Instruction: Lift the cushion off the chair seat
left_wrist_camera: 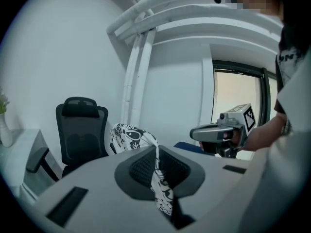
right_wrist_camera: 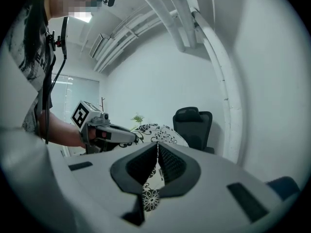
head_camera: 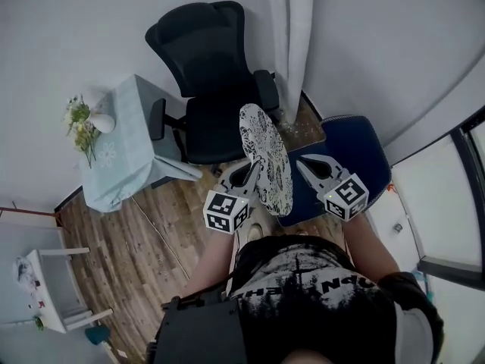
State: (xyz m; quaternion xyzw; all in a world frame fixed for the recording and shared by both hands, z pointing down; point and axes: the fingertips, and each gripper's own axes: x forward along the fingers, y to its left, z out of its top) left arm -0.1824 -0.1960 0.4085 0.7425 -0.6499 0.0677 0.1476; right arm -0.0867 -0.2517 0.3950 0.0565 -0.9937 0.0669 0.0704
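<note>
The left gripper (head_camera: 248,173) and the right gripper (head_camera: 306,164) each pinched the patterned cushion (head_camera: 267,156), so raising both evenly seemed wise.

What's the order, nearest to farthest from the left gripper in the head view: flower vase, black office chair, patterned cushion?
1. The patterned cushion, pinched in the left gripper itself.
2. The black office chair, just beyond, toward the wall.
3. The flower vase, far left on the small table.
</note>
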